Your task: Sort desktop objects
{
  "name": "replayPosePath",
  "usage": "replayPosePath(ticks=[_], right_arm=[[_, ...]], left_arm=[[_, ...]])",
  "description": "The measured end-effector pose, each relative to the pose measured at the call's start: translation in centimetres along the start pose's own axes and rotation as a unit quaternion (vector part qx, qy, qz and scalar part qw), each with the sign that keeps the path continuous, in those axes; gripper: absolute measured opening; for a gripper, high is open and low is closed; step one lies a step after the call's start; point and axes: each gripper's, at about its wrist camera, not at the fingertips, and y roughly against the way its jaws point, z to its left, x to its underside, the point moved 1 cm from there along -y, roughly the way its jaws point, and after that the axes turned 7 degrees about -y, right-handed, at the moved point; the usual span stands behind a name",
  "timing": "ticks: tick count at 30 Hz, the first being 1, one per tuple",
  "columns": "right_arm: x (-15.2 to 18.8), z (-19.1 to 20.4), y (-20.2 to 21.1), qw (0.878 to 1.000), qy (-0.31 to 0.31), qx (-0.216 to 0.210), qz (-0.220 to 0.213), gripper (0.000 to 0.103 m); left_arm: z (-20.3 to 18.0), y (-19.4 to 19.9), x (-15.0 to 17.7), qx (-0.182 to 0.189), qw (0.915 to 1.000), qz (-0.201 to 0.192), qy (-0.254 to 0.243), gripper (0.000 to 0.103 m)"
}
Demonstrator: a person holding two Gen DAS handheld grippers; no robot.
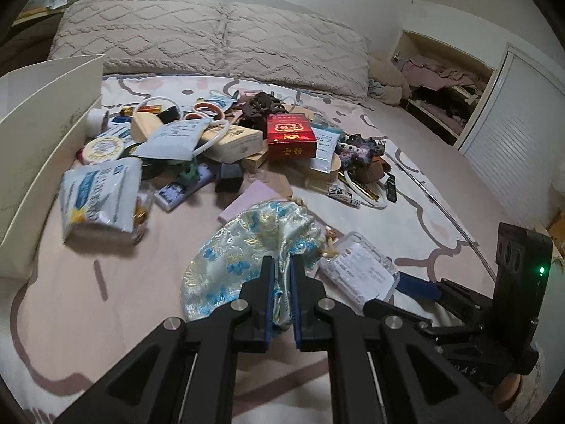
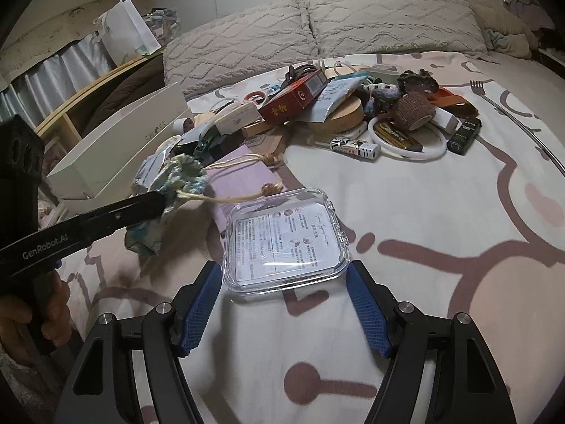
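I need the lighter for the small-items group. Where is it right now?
In the right wrist view the patterned lighter lies on the bedsheet at the pile's near edge, just left of the white ring and beyond the clear plastic case.

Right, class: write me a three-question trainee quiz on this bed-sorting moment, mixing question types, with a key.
1. True or false: the left tool is shut on the brocade pouch.
2. Multiple choice: the clear plastic case lies A) inside the white box, B) on the bedsheet between the right tool's fingers, C) on top of the red box.
3. Short answer: what lies directly behind the pouch in the left wrist view?

Key:
1. True: its blue pads pinch the fabric.
2. B. The white box and the red box are elsewhere.
3. A lilac flat pad.
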Motion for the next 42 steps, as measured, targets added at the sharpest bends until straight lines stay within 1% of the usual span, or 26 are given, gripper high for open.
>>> replayPosePath(ticks=[6, 9, 11, 14, 17, 22, 23, 24, 25, 26, 28, 31, 33, 35, 36, 39, 41, 42], right_arm=[[0.6, 0.0, 0.6, 1.000, -0.003, -0.006, -0.001, 0.074], [0.9, -0.1, 1.0, 1.000, -0.005, -0.009, -0.001, 0.074], [1.1, -0.1, 1.2, 1.000, -0.005, -0.009, -0.002, 0.074], [1.3, -0.1, 1.4, 1.000, -0.002, -0.006, -0.003, 0.074], [1.4, 0.1, 1.4, 1.000, 0.004, 0.000, -0.003, 0.074], [1.5, 0.5, 1.1, 1.000, 0.020, 0.018, -0.001, 0.074], [1.6, 0.5, 1.1, 1.000, 0.022, 0.020, -0.001, 0.074], [1.6, 0.5, 1.0, 1.000, 0.023, 0.020, -0.001, 0.074], [1.6, 0.5, 1.1, 1.000, 0.023, 0.020, -0.001, 0.074], [1.6, 0.5, 1.1, 1.000, 0.023, 0.020, -0.001, 0.074], [1.7, 0.6, 1.1, 0.999, 0.026, 0.022, -0.002, 0.074], [1.8, 0.7, 1.0, 0.999, 0.034, 0.027, -0.003, 0.074], [1.7, 0.8, 1.0, 0.999, 0.035, 0.027, -0.002, 0.074], [1.7, 0.8, 1.0, 0.999, 0.035, 0.027, -0.002, 0.074], [1.7, 0.8, 1.1, 0.999, 0.035, 0.026, -0.002, 0.074], [1.7, 0.8, 1.1, 0.999, 0.036, 0.025, -0.001, 0.074], [1.7, 0.9, 1.0, 0.999, 0.037, 0.025, 0.000, 0.075], [1.8, 0.9, 1.1, 0.999, 0.037, 0.024, 0.000, 0.075]], left_arm=[[0.0, 0.7, 1.9, -0.003, 0.9999, 0.012, 0.008, 0.009], [0.0, 1.2, 2.7, -0.011, 0.9998, 0.013, 0.009, 0.009], [-0.1, 1.8, 3.2, -0.023, 0.9997, 0.008, 0.005, 0.009], [-0.2, 2.7, 3.7, -0.055, 0.9984, -0.002, -0.009, 0.009], [0.0, 3.0, 4.2, -0.080, 0.9966, 0.000, -0.017, 0.009], [-0.4, 2.8, 4.6, -0.076, 0.9966, 0.007, -0.029, 0.009], [-0.6, 2.8, 4.6, -0.075, 0.9966, 0.007, -0.032, 0.011], [-0.7, 2.7, 4.6, -0.076, 0.9965, 0.007, -0.035, 0.015], [-0.9, 2.6, 4.6, -0.075, 0.9965, 0.007, -0.038, 0.024], [-1.0, 2.6, 4.6, -0.074, 0.9965, 0.007, -0.039, 0.035], [-1.1, 2.7, 4.5, -0.078, 0.9961, 0.004, -0.042, 0.047], [-1.2, 2.8, 4.2, -0.086, 0.9951, 0.001, -0.050, 0.054], [-1.3, 2.8, 3.9, -0.085, 0.9947, 0.002, -0.057, 0.057], [-1.4, 2.8, 3.5, -0.083, 0.9941, 0.005, -0.070, 0.064], [-1.5, 2.8, 3.3, -0.081, 0.9936, 0.007, -0.078, 0.065], [-1.8, 2.8, 2.7, -0.063, 0.9919, 0.020, -0.109, 0.072], [-2.0, 2.7, 2.3, -0.050, 0.9898, 0.034, -0.129, 0.080], [-1.9, 2.6, 2.0, -0.046, 0.9880, 0.043, -0.141, 0.082]])
